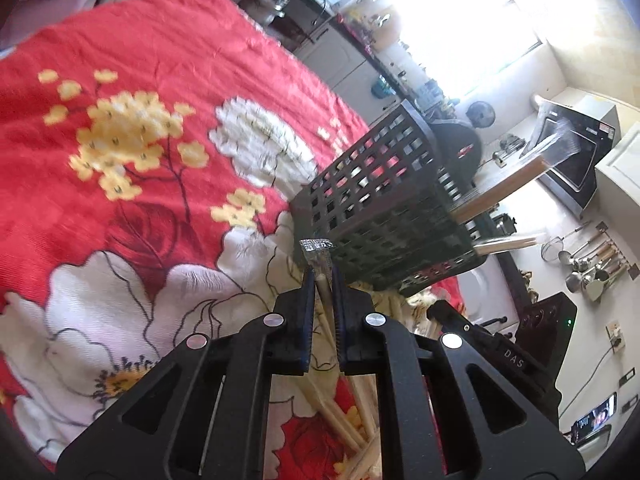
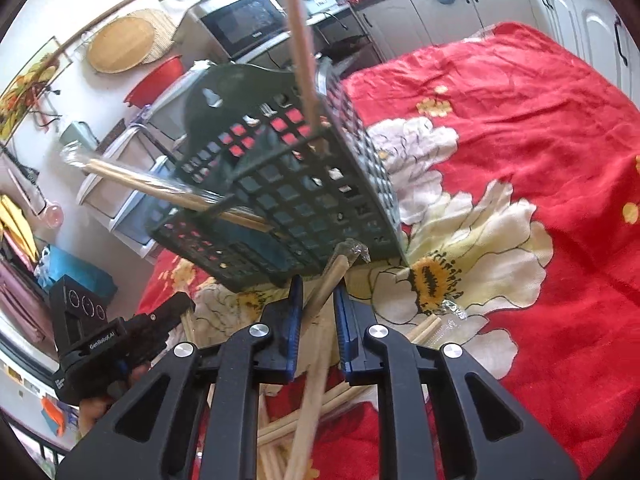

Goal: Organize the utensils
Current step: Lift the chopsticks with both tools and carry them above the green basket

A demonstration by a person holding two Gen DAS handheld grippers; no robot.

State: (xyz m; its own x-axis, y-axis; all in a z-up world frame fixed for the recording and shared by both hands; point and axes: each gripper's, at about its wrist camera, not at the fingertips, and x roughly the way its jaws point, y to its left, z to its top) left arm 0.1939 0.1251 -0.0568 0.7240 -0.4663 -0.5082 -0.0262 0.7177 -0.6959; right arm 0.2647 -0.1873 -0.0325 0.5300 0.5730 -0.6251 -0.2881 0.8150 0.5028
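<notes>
A black lattice utensil basket [image 1: 384,208] stands on the red flowered cloth; it also shows in the right wrist view [image 2: 288,196]. Wrapped wooden chopsticks [image 1: 504,192] stick out of its top [image 2: 136,180]. My left gripper [image 1: 322,280] is shut on a plastic-wrapped chopstick pair [image 1: 318,252], its tip just short of the basket's base. My right gripper [image 2: 316,284] is shut on another wrapped chopstick pair [image 2: 332,276], angled up toward the basket's lower side. Loose chopsticks [image 2: 312,420] lie on the cloth under both grippers [image 1: 340,412].
The red flowered cloth [image 1: 140,140] covers the table and stretches far beyond the basket [image 2: 520,140]. The other gripper's body appears at the left of the right view [image 2: 112,344] and at the right of the left view [image 1: 480,340]. Kitchen counters and cabinets stand behind.
</notes>
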